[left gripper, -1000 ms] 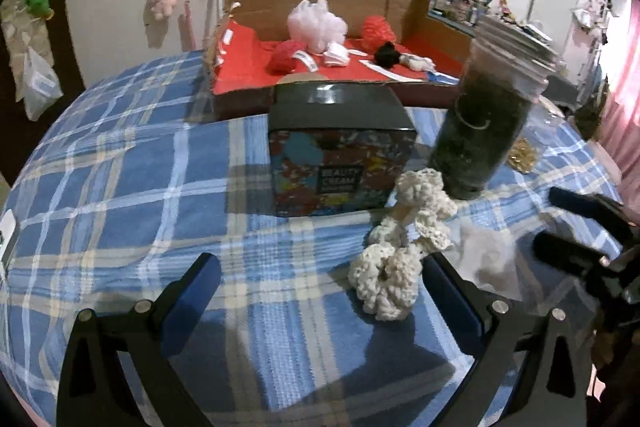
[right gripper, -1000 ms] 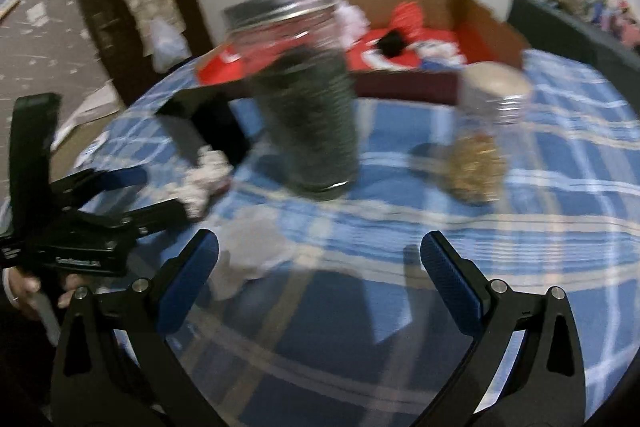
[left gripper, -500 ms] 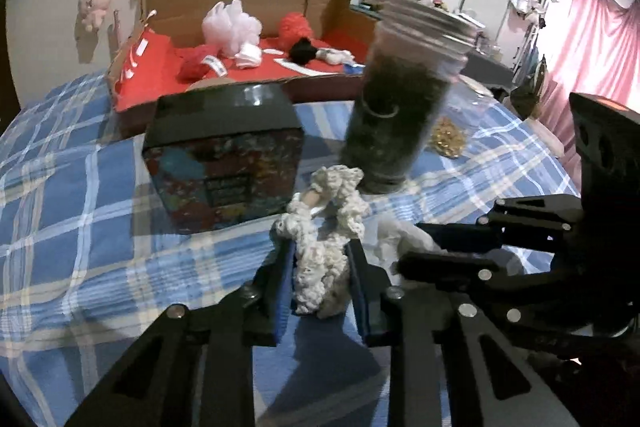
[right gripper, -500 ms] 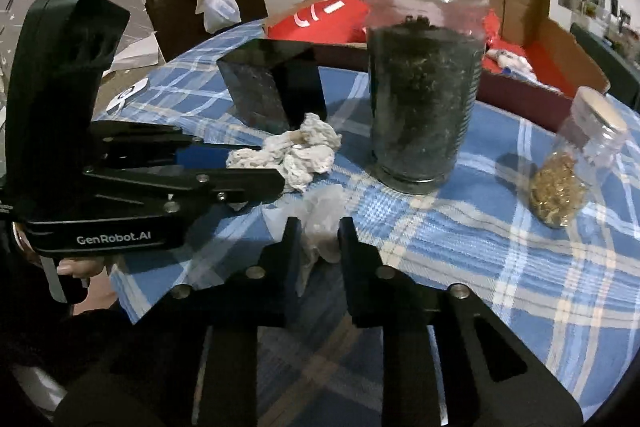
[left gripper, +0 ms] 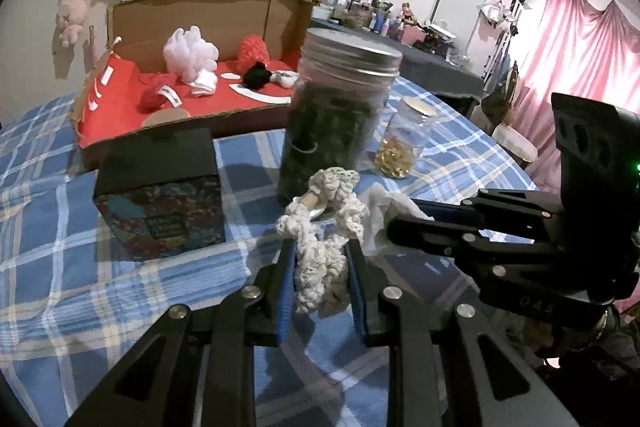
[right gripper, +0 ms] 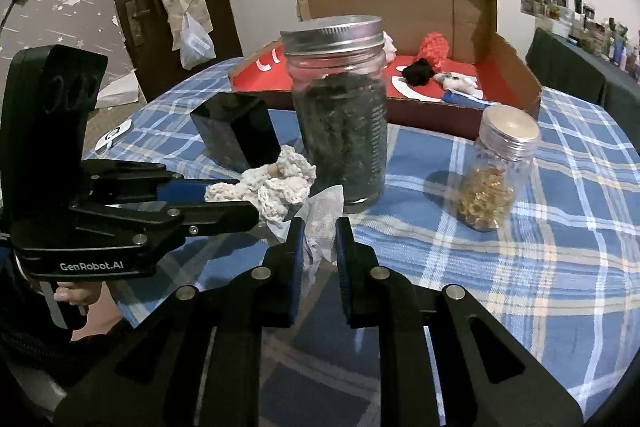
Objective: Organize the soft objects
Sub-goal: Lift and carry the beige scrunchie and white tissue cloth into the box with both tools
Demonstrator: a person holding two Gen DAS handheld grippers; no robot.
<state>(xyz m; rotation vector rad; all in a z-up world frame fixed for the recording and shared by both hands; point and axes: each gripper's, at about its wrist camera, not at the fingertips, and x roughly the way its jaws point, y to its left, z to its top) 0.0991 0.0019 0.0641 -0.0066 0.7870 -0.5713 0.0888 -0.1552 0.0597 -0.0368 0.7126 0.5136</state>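
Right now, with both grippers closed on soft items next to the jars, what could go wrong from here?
1. The left gripper pinches only the near end of the crocheted white scrunchie; its free loop lies against the tall dark jar and could drag or tip it on lifting.
2. The right gripper holds thin white gauze, which might slip out.
3. The two grippers sit very close and could collide on the way to the cardboard box.

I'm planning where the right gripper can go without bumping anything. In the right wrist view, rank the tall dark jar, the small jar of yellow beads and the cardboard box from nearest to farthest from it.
From the right gripper:
1. Tall dark jar, just ahead, slightly right of centre.
2. Small jar of yellow beads, further off to the right.
3. Cardboard box, at the back, behind both jars.
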